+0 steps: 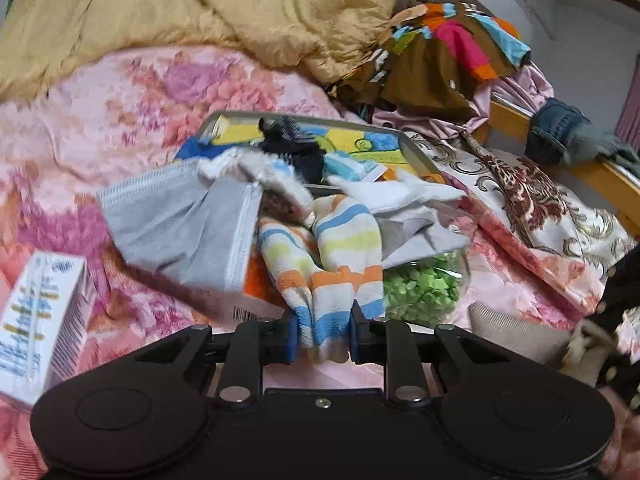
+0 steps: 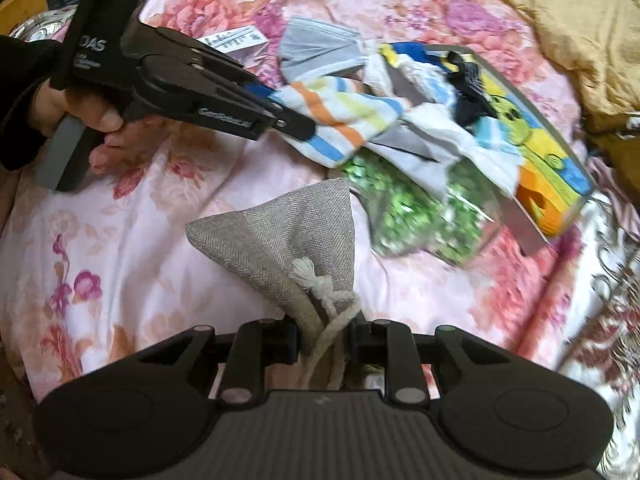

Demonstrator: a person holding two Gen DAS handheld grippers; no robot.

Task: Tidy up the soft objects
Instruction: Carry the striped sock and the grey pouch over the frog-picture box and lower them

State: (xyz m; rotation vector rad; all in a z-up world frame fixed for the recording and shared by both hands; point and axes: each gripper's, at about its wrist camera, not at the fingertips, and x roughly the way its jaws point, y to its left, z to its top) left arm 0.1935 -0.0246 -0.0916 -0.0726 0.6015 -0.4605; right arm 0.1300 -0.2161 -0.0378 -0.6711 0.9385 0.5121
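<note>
- Pink flowered bedspread (image 2: 132,216) fills the scene, with a mustard quilt (image 1: 200,12) bunched at the far side and a heap of bright clothes (image 1: 444,52) by the wooden bed edge.
- Left gripper (image 1: 323,338) has its fingers pinching the end of a striped sock (image 1: 332,264), and the right view shows the same grip from the side (image 2: 296,124), a bare hand (image 2: 92,120) wrapped round the handle.
- That sock is soft terry, banded in blue, yellow and orange on white. Its far end runs up into the pile, so it looks as if it is being drawn clear of the tangle to be sorted alone.
- Right gripper (image 2: 324,344) has its fingers pinching the gathered neck of a grey cloth pouch (image 2: 288,232), beside its white knotted cord (image 2: 320,284). Held by the neck, the body hangs free over the bedspread: a sensible hold, since that is the firmest part.
- Pile itself lies across a picture frame (image 1: 416,156): a grey zip bag (image 1: 180,224), a black sock (image 1: 296,148), white cloths (image 1: 400,192).
- Under them sits a clear bag of green bits (image 1: 424,288); a small carton (image 1: 40,320) stands off to the left.
</note>
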